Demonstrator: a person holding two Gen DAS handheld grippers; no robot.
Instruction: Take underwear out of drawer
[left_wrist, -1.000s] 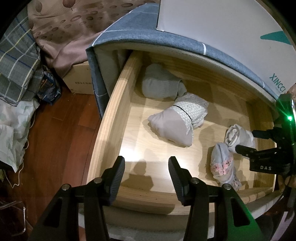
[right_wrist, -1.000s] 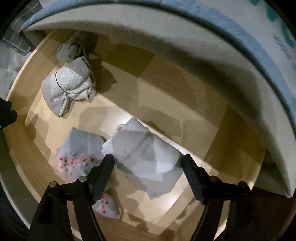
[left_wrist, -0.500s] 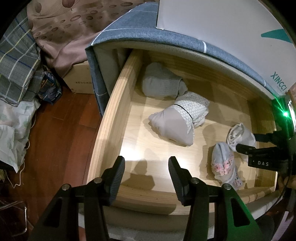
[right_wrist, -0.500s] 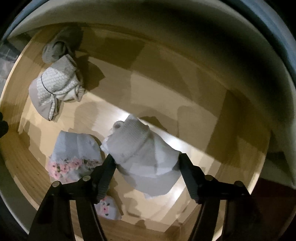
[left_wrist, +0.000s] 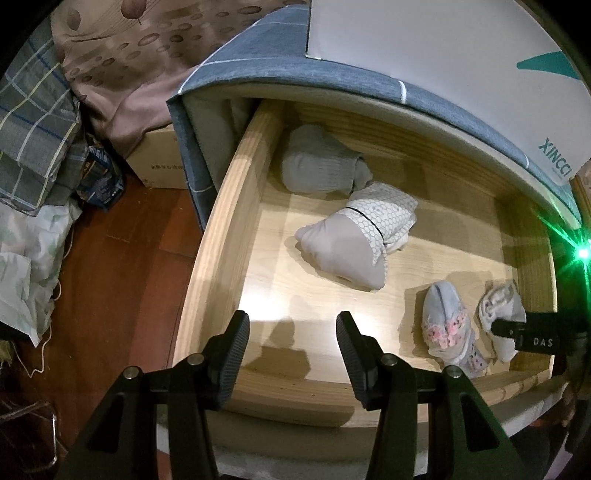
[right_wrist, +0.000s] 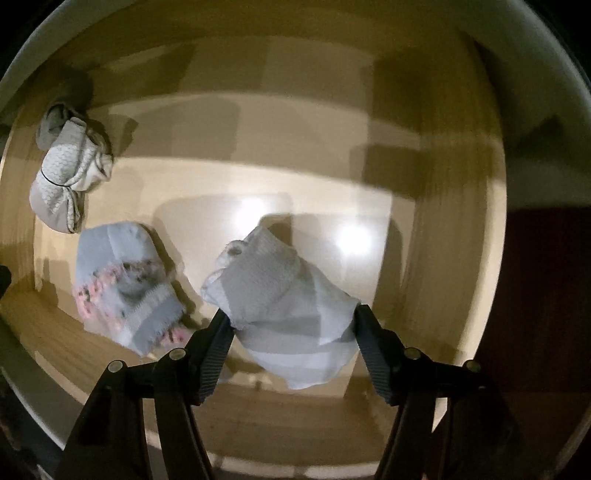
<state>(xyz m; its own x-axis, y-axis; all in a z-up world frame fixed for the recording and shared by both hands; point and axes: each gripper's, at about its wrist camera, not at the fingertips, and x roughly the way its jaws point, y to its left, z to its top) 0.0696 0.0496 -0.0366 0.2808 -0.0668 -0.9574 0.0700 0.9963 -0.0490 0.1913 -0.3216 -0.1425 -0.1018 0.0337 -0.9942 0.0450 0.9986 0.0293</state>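
Wooden drawer (left_wrist: 218, 236) open; white folded underwear (right_wrist: 284, 306) sits at its 4 o'clock corner, between the right gripper (right_wrist: 293, 325) fingers, which look pressed against both sides. Squeeze firm, lift straight up, clear the floral pair (right_wrist: 125, 284) at 9 o'clock. Left gripper (left_wrist: 291, 339) fingers spread, holding nothing, above the front rail.

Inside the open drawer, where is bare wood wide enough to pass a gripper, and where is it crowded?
Bare drawer floor runs between the left wall and the grey-and-white honeycomb bundle, down to the front wall. Another patch lies behind the white bundle, toward the right wall. Crowded: the front right corner, where the floral bundle sits beside the right gripper, and the back left, by the grey roll.
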